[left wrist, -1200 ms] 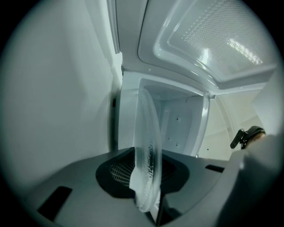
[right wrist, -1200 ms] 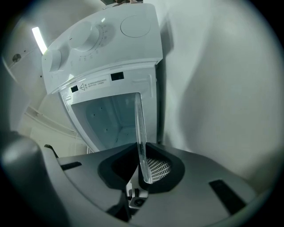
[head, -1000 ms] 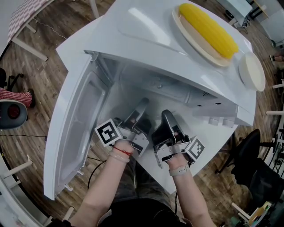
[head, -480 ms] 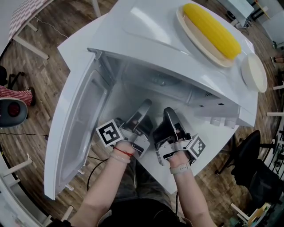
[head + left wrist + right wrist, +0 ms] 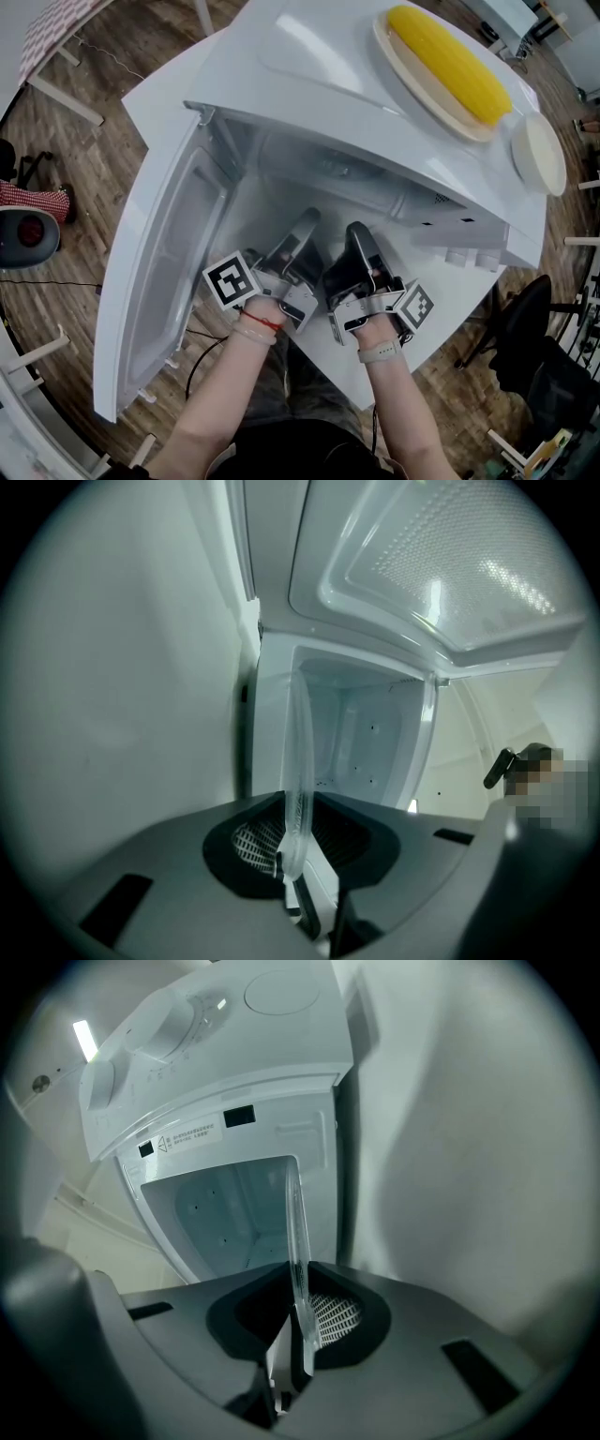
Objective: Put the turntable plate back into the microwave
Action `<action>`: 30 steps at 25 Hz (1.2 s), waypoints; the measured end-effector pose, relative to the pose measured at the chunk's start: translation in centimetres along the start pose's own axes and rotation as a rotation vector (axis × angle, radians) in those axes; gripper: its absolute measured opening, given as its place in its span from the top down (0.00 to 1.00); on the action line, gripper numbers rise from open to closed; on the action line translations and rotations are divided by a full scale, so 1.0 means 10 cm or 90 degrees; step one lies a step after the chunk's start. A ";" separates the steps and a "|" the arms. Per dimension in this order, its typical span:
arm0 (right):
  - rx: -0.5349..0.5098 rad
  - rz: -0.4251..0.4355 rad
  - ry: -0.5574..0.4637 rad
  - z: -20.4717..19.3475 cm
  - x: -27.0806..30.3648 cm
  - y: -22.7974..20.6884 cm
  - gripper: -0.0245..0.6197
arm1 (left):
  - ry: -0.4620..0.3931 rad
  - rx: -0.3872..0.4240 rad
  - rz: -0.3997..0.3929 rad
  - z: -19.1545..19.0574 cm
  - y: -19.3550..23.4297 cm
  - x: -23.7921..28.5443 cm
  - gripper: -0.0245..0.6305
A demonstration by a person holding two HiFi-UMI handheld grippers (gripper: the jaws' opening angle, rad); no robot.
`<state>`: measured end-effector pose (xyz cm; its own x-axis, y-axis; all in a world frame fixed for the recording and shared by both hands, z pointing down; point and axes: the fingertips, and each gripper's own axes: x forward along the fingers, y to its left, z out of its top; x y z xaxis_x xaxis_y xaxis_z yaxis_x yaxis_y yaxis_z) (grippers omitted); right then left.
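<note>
The white microwave (image 5: 309, 84) stands with its door (image 5: 164, 281) swung wide to the left and its cavity (image 5: 309, 187) open toward me. Both grippers are side by side at the cavity's mouth. The left gripper (image 5: 298, 236) is shut on the rim of the clear glass turntable plate (image 5: 300, 752), seen edge-on between its jaws. The right gripper (image 5: 362, 246) is shut on the same turntable plate (image 5: 296, 1232), with the cavity (image 5: 225, 1213) straight ahead. In the head view the glass itself is too transparent to make out.
A corn cob on an oval dish (image 5: 448, 64) and a round white dish (image 5: 538, 155) lie on the microwave's top. The control panel (image 5: 459, 239) is right of the cavity. A black chair (image 5: 534, 347) stands at the right, and a round grey device (image 5: 26, 239) sits on the wooden floor at the left.
Both grippers, still holding the plate, have crept a little farther toward the cavity. Over the last half second hardly anything moved.
</note>
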<state>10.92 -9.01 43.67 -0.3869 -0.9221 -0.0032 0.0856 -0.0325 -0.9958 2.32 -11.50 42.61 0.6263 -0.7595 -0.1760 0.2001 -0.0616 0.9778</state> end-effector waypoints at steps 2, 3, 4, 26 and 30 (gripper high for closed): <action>0.000 0.002 -0.001 0.01 0.02 0.00 0.87 | -0.001 0.000 -0.002 0.01 0.00 0.00 0.85; 0.001 0.002 -0.003 0.02 0.03 0.00 0.87 | -0.001 -0.001 -0.002 0.00 0.00 0.00 0.85; 0.002 0.003 -0.003 0.02 0.04 0.00 0.87 | -0.001 -0.002 -0.002 0.00 0.00 0.00 0.85; 0.009 -0.001 -0.012 0.08 0.15 0.02 0.87 | 0.021 -0.010 0.006 0.00 0.02 0.00 0.85; 0.010 0.000 -0.013 0.09 0.20 0.03 0.87 | 0.024 -0.015 0.006 0.00 0.03 0.00 0.85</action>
<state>10.99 -11.24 43.43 -0.3676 -0.9300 -0.0018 0.0999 -0.0376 -0.9943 2.43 -11.53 42.85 0.6561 -0.7350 -0.1711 0.2108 -0.0392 0.9767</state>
